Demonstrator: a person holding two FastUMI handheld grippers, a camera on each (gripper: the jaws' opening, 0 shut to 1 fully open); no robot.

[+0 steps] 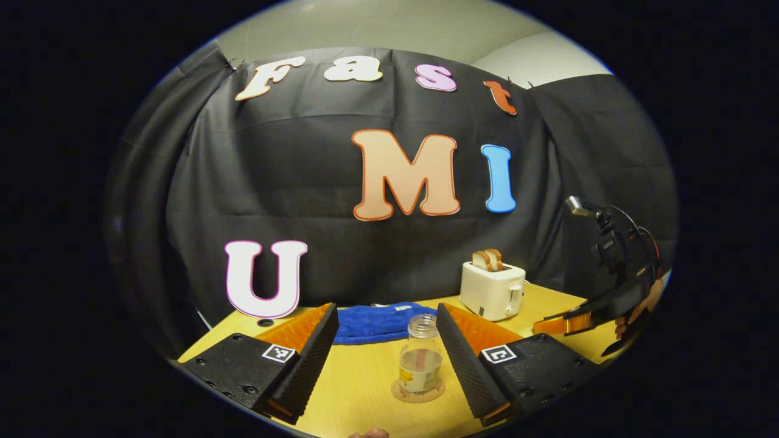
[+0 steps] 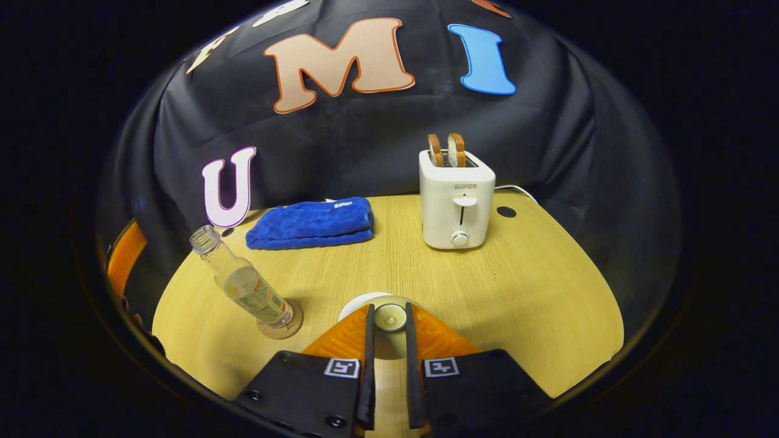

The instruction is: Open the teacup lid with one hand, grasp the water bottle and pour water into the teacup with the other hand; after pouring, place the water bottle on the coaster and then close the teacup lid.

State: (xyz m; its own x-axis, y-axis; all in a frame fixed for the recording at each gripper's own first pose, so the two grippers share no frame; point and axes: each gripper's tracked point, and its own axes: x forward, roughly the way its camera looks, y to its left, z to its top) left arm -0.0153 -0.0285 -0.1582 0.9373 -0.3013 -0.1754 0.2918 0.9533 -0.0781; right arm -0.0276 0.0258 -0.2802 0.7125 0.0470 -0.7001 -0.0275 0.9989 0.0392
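Two grippers are at work: your left gripper hangs with fingers wide, the upright water bottle on its coaster between them, untouched. Your right gripper has fingers narrowed on the teacup lid, straight ahead over the counter; the closing appears to remain.

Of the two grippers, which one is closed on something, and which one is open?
The right gripper is closed: its fingers pinch the knob of the teacup lid. The left gripper is open, its fingers spread wide on either side of the water bottle, not touching it.
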